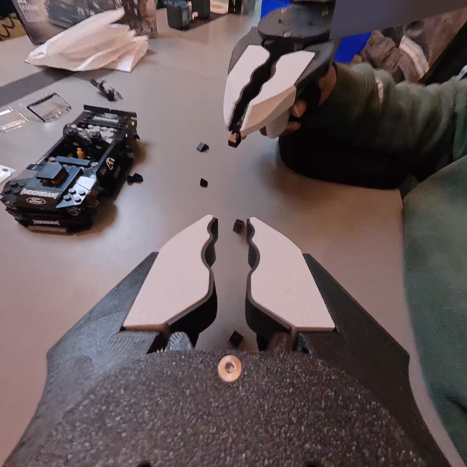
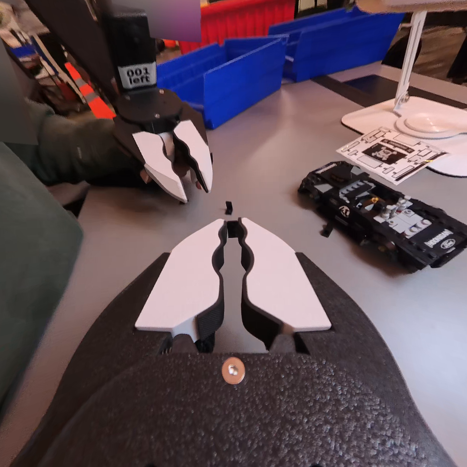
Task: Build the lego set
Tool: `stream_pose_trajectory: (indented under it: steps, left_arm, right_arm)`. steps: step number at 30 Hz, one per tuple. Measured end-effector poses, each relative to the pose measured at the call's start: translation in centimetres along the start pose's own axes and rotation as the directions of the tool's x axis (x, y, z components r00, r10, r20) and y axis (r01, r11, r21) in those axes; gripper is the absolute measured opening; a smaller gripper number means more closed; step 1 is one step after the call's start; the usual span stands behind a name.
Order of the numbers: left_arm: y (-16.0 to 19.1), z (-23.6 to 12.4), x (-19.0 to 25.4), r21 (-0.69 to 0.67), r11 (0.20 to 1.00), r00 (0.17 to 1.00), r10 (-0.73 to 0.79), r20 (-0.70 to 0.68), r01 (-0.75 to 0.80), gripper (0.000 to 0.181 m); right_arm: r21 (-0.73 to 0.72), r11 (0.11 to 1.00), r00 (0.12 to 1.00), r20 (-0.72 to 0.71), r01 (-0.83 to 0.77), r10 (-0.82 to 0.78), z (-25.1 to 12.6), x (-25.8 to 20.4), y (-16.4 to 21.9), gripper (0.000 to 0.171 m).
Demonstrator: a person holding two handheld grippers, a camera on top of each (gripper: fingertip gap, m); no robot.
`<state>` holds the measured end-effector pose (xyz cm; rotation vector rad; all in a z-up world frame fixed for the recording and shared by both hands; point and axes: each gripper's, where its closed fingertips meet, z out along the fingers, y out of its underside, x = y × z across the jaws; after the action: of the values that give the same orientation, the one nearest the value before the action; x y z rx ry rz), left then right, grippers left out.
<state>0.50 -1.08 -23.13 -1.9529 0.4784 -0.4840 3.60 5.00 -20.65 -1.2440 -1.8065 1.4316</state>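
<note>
- Grey table (image 1: 177, 75), cluttered far edge: crumpled white bag (image 1: 88, 48) upper left of left wrist view; blue bins (image 2: 240, 83) and white lamp base (image 2: 404, 123) across top of right wrist view.
- Black lego car (image 1: 73, 166), partly built, roof off, at left of left wrist view; same car at right of right wrist view, sticker sheet (image 2: 389, 154) just behind it.
- Clear windscreen pieces (image 1: 48, 110) beside car, upper left.
- Loose small black pieces (image 1: 203, 146) scattered mid-table, between the two tools.
- Right gripper (image 2: 233, 228): tongs pinching a small black brick (image 2: 232, 229) at the very tips; in left wrist view the same brick shows an orange face and hangs just above the table.
- Left gripper (image 1: 228, 222): tongs spread a little, nothing held; one black piece (image 1: 238, 225) lies just beside its right tip.
- Handling, as judged: bricks stiff, very light, smooth-sided, so likely to twist or pop out of a tip pinch; best taken across flat opposite sides, studs clear.
- Car heavier but likely fragile at loose trim; steady by lower body sides when pressing a piece on.
</note>
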Motion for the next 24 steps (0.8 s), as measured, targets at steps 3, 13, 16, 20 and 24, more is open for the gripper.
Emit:
stream_pose_trajectory:
  steps: [3,13,16,20,24]
  left_arm:
    - [1.3,0.8,0.1,-0.080,0.995,0.999,0.054,0.009,-0.053,0.020]
    - [-1.6,2.0,2.8,0.049,0.987,0.987,0.155,-0.033,-0.153,0.020]
    - [-2.9,1.6,3.6,0.115,0.979,0.984,0.171,-0.044,-0.165,0.016]
    - [-3.3,1.2,3.9,0.138,0.980,0.986,0.154,-0.063,-0.144,0.009]
    - [-2.9,1.1,3.9,0.116,0.984,0.987,0.144,-0.071,-0.135,0.009]
  right_arm:
    - [-0.053,0.998,0.999,0.033,0.028,-0.027,0.6,-0.5,1.2,0.008]
    - [0.067,0.995,0.979,0.182,0.079,-0.090,2.0,-4.8,-0.6,0.008]
    - [0.116,0.991,0.971,0.222,0.062,-0.087,2.2,-5.8,-1.4,0.008]
    - [0.118,0.991,0.968,0.235,0.056,-0.083,2.5,-6.2,-1.5,0.008]
    - [0.105,0.993,0.968,0.238,0.056,-0.080,2.7,-6.3,-1.2,0.008]
